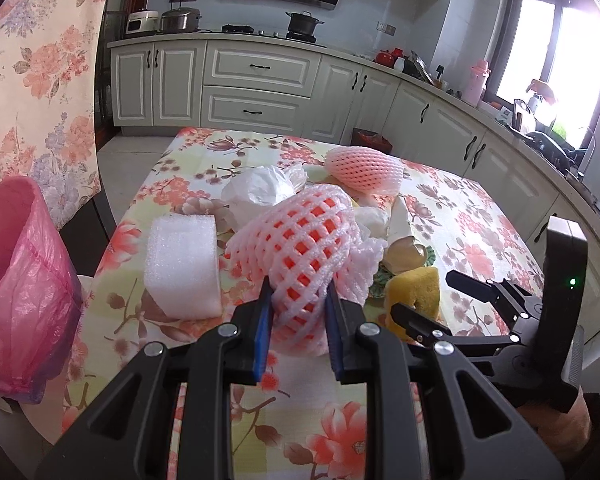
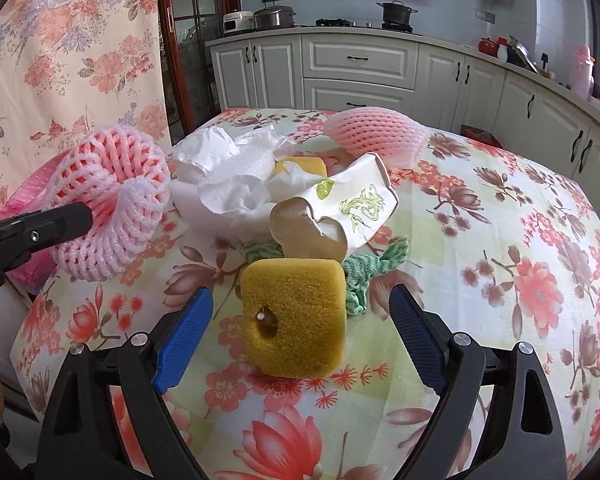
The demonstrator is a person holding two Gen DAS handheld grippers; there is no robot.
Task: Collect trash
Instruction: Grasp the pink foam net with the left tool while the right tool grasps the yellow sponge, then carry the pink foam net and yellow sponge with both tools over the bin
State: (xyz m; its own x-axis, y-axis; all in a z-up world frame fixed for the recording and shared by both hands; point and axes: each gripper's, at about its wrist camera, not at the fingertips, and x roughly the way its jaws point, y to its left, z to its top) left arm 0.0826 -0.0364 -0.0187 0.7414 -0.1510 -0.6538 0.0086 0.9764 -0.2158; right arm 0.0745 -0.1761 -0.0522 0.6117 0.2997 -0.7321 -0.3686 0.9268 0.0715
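My left gripper (image 1: 298, 294) is shut on a pink foam fruit net (image 1: 300, 240) and holds it above the floral tablecloth (image 1: 480, 240). The right wrist view has the same net (image 2: 108, 208) at the left, on the left gripper's tip (image 2: 82, 214). My right gripper (image 2: 300, 294) is open, its blue pads (image 2: 184, 340) on either side of a yellow sponge (image 2: 296, 320) without touching it. The sponge (image 1: 414, 290) lies on the table. Behind it sits a heap: a crushed paper cup (image 2: 356, 204), white tissue and plastic (image 2: 228, 184), a green cloth (image 2: 364, 276) and a second pink net (image 2: 376, 132).
A bin lined with a pink bag (image 1: 20, 280) stands off the table's left edge. A white foam block (image 1: 182, 264) lies on the table near it. Another yellow sponge (image 2: 300, 166) sits in the heap. Kitchen cabinets (image 1: 256, 84) run along the back and right.
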